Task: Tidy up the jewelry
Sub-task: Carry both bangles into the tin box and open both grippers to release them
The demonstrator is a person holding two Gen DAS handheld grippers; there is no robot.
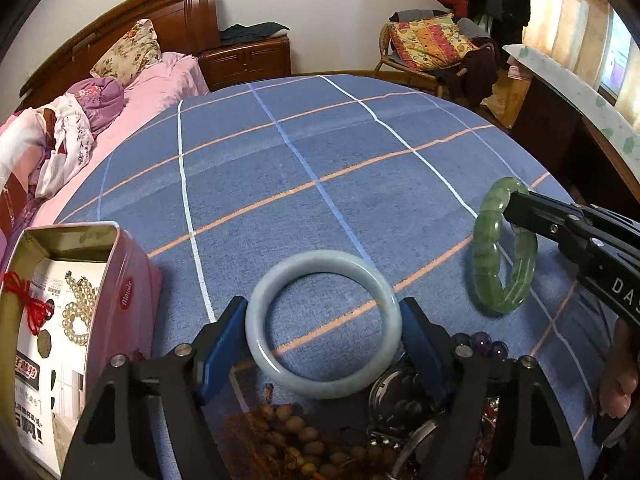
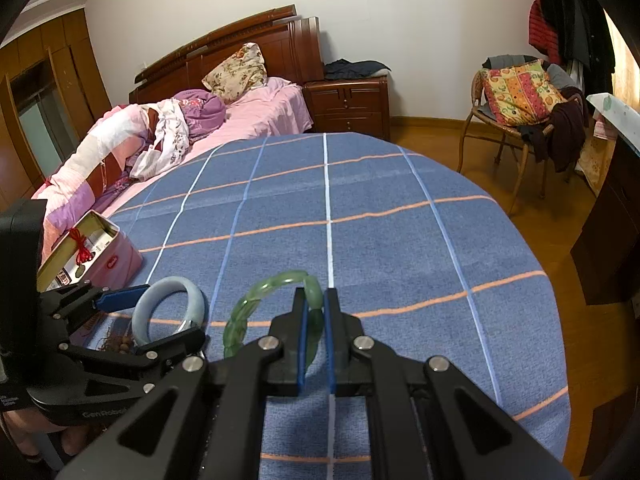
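Our left gripper (image 1: 323, 316) straddles the pale grey-blue jade bangle (image 1: 323, 323), jaws wide; our right gripper (image 2: 316, 320) pinches the green beaded bracelet (image 2: 272, 304). Smooth stone may slip.

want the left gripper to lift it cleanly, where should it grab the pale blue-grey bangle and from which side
Grip the pale bangle across its full width, one pad on each outer side of the ring. It lies flat on the blue checked cloth, so come from above and the near side, where the left gripper already straddles it. The smooth, round rim may slip; centre the pads on the widest part.
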